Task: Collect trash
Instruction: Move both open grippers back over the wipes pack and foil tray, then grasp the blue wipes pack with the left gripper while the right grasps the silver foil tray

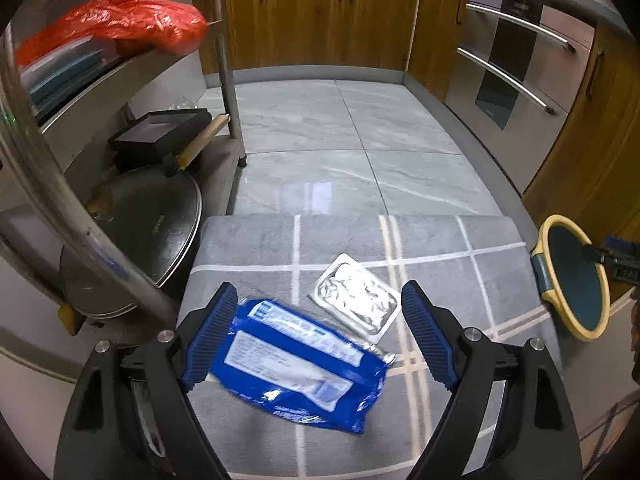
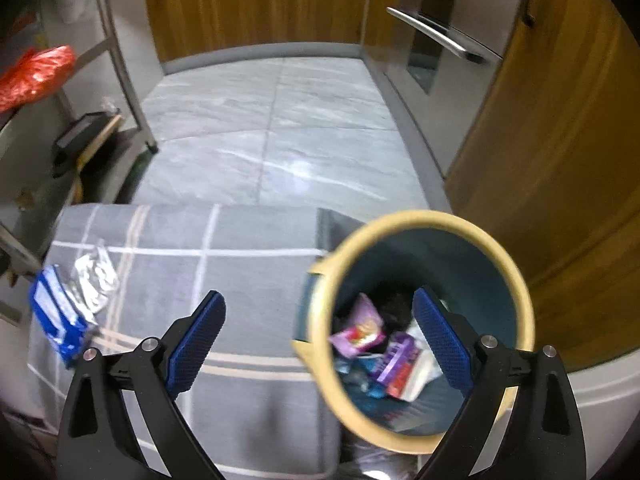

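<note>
A blue wrapper [image 1: 298, 364] lies on the grey checked mat [image 1: 360, 240], with a silver foil packet [image 1: 356, 296] just beyond it. My left gripper [image 1: 318, 334] is open, low over the blue wrapper, its fingers on either side of it. My right gripper [image 2: 320, 340] is open and empty, above the rim of the yellow-rimmed teal bin [image 2: 516, 280], which holds several wrappers [image 2: 376, 352]. The blue wrapper [image 2: 56, 320] and foil packet [image 2: 94, 276] also show at the left of the right wrist view. The bin [image 1: 576, 276] shows at the right edge of the left wrist view.
A metal rack [image 1: 224, 60] stands at the left with orange bags [image 1: 132, 24], a dark box [image 1: 160, 128] and a pan lid [image 1: 152, 224]. Wooden cabinets [image 1: 320, 12] and a steel oven [image 1: 516, 64] line the back and right. Grey floor tiles [image 1: 340, 140] lie beyond the mat.
</note>
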`<state>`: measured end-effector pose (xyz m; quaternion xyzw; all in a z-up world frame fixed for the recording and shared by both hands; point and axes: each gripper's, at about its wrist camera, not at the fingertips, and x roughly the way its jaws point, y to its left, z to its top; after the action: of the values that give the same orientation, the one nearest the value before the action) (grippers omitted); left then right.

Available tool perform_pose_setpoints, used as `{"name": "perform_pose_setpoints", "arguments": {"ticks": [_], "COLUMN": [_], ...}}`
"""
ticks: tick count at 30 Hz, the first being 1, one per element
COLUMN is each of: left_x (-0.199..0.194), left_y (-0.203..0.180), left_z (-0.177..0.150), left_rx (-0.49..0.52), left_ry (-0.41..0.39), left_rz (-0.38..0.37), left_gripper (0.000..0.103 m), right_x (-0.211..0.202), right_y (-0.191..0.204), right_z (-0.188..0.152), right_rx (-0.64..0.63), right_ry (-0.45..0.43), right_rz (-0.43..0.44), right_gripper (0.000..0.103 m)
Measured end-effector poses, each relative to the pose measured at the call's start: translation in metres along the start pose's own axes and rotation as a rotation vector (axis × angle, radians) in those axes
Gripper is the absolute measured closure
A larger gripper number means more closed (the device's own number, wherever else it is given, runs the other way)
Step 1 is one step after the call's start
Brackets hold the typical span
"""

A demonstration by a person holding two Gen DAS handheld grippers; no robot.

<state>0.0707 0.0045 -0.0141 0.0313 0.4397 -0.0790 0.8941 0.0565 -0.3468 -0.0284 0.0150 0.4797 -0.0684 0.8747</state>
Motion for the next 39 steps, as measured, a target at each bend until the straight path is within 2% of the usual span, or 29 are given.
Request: {"name": "perform_pose_setpoints", "arguments": {"ticks": [7,10,12,16,19,22,26,29,33,37,39], "left_x": [0.008,0.019,0.026,0.040,0.051,0.059,0.064,0.070,0.080,0.094,0.095], "left_y": [0.018,0.026,0.032,0.040,0.043,0.054,0.066,0.070,0.069,0.069,0.070], "left_z": [-0.017,-0.025,-0.028,-0.036,-0.043,-0.050,-0.057,-0.062,-0.070,-0.080,-0.080], "left_rx": [0.048,0.062,0.033,-0.059,-0.089,-0.170,-0.208,-0.237,-0.260,-0.264,-0.277], "left_ry": [0.042,0.080,0.108,0.162,0.196,0.240,0.267,0.301,0.362,0.429,0.424], "left_rz": [0.028,0.066,0.069,0.049,0.057,0.043,0.064,0.045,0.000,-0.031,-0.039], "left_gripper": [0.014,0.014,0.014,0.013,0.013,0.013,0.013,0.014,0.019,0.033,0.034], "right_x": [0.007,0.017,0.025,0.035,0.044,0.053,0.061,0.069,0.078,0.091,0.097], "right_y": [0.053,0.078,0.092,0.124,0.145,0.159,0.175,0.186,0.205,0.226,0.232], "right_z": [0.010,0.009,0.008,0.006,0.001,-0.004,-0.007,-0.007,-0.008,-0.008,-0.009], "right_rx": [-0.012,0.012,0.016,-0.080,-0.116,-0.150,-0.194,-0.220,-0.267,-0.315,-0.332], "right_ry": [0.014,0.037,0.065,0.057,0.064,0.079,0.083,0.094,0.103,0.112,0.123], "right_rz": [0.074,0.122,0.147,0.132,0.157,0.168,0.180,0.195,0.221,0.225,0.226], "right_gripper": [0.009,0.009,0.009,0.009,0.009,0.009,0.009,0.009,0.009,0.009,0.009]}}
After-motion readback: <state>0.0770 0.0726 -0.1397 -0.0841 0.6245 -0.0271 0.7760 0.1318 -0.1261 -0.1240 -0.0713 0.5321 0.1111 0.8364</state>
